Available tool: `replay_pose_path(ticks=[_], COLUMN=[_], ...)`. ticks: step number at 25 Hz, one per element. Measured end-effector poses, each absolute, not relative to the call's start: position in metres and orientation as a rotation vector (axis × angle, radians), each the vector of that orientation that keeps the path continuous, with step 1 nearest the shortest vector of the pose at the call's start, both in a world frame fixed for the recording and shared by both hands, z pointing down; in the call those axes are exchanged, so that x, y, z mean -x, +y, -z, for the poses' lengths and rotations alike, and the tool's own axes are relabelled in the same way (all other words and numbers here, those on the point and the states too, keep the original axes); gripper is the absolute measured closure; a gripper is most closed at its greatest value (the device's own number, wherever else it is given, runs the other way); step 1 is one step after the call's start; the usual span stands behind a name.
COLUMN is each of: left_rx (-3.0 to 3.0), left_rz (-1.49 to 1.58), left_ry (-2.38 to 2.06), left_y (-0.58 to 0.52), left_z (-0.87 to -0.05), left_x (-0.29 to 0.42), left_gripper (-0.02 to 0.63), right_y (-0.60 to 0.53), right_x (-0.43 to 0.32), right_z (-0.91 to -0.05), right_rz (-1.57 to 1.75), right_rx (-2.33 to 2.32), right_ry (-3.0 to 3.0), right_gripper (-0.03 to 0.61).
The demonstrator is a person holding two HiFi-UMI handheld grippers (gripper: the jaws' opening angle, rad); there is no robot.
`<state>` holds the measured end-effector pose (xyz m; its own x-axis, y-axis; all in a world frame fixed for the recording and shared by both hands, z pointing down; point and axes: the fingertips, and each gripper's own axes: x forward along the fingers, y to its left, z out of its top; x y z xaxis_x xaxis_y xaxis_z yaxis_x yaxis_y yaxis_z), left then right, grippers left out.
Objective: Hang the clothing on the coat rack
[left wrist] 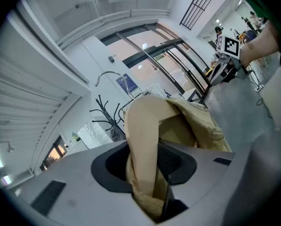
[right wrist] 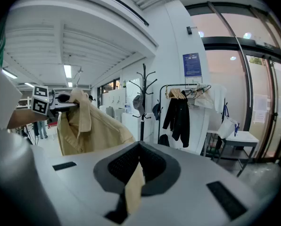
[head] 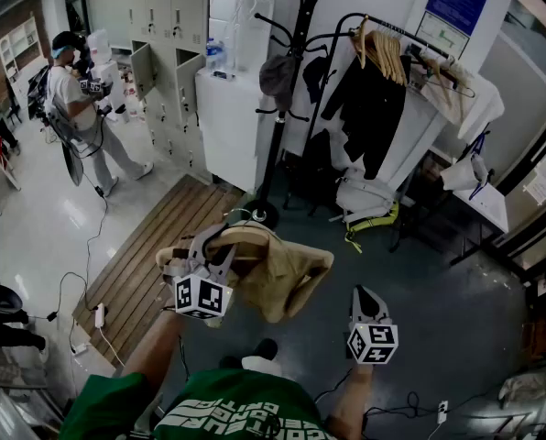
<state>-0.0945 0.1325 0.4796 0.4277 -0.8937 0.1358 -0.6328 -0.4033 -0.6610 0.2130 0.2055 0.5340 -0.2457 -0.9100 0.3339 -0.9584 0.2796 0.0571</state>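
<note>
So the tan jacket [head: 282, 278] [left wrist: 145, 140] [right wrist: 84, 131] isn't on the coat rack [head: 287, 90] [right wrist: 144, 98] yet. It's up in the air, off the floor, bunched at the collar in the left gripper [head: 220, 246] [left wrist: 150, 173], whose jaws are spread wide but clamped on that thick wad of fabric. The rack stands further ahead on the floor, just off the far corner of the wooden decking [head: 154, 255], with a cap [head: 277, 74] hanging on it. The right gripper [head: 365, 299] [right wrist: 136, 182] is off to the side, clear of the jacket, jaws pinched nearly together on a thin tan strip [right wrist: 133, 189]; can't tell what that is.
</note>
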Motion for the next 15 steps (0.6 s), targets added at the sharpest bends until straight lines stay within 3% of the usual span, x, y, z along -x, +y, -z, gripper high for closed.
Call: replay_pose_path(ticks=[15], left_rx=[2.16], left_rz=[0.674], left_ry=[1.264], left_y=[0.101], left_z=[-0.48], left_x=[0.072], left_gripper=[0.479], right_y=[0.172], right_x=[-0.241], right_z=[-0.538], right_rz=[-0.277], right_rx=[-1.726], right_ry=[-2.261], right_gripper=[0.57])
